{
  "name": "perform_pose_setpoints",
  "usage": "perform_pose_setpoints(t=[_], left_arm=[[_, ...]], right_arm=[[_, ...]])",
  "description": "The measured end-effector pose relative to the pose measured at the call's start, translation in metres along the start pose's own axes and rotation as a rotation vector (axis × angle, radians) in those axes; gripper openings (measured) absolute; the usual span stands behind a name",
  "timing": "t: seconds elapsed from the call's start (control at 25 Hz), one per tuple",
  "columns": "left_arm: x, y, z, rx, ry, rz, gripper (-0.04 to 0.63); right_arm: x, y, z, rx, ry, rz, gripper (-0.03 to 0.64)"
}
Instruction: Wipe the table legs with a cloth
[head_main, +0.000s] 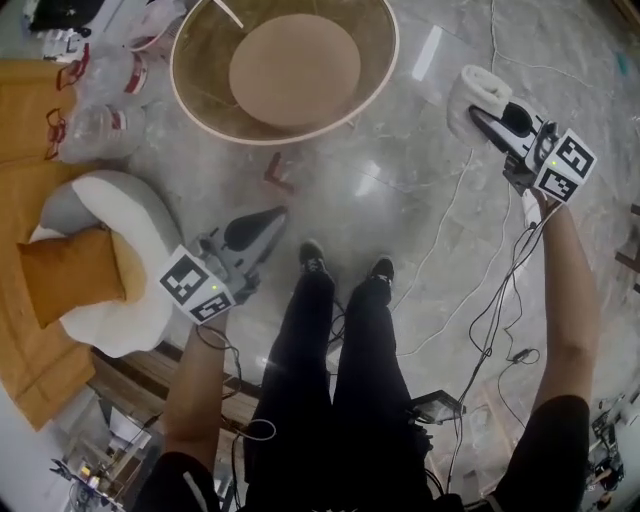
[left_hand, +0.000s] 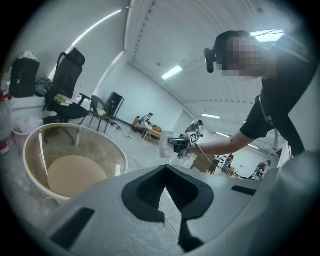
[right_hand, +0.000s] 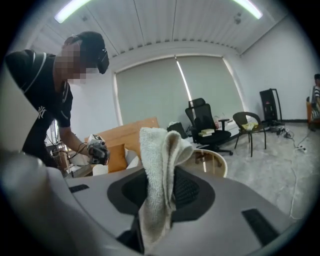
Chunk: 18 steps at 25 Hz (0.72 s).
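Head view: I stand on the marble floor (head_main: 410, 210) with the round table (head_main: 205, 70) just ahead of my feet. Its top is clear glass in a pale rim, and a tan disc (head_main: 295, 68) shows through the glass; I take that for the base. My right gripper (head_main: 482, 112) is out to the right, well apart from the table, pinching the white cloth (head_main: 468, 92). My left gripper (head_main: 272, 218) hangs low near my left foot with nothing in it. A few clear plastic bottles (head_main: 95, 130) lie to the left of the table. I cannot tell whether anything is in them.

Left gripper view: my jaws meet at the tips and nothing sits between them. The table is off to the left. Across the room my right arm holds the cloth up in the air.

Right gripper view: the jaws are clamped on the cloth, which folds upward out of them. Behind it I can see the rim of the table and dark supports under it, some way off.

As I judge it, the wiping has not begun. The cloth is in hand but touches no leg, so all the legs are left to do. I must first get down low beside the table.
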<state>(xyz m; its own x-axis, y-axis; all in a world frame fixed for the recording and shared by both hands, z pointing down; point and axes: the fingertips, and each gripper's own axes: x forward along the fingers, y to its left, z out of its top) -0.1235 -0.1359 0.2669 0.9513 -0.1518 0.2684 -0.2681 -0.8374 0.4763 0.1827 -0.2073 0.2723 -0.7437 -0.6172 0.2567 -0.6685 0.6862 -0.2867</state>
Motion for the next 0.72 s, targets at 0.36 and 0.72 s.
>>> perform_pose_setpoints(t=[0.36,0.72], left_arm=[[0.032,0.053,-0.098,0.121,-0.019,0.111,0.005],[0.087,0.078,-0.149,0.265,-0.014,0.111,0.005]], right_arm=[[0.023,-0.033,-0.119,0.095,-0.095,-0.146,0.102],[0.058,-0.024,-0.192,0.006,-0.130,-0.110,0.101]])
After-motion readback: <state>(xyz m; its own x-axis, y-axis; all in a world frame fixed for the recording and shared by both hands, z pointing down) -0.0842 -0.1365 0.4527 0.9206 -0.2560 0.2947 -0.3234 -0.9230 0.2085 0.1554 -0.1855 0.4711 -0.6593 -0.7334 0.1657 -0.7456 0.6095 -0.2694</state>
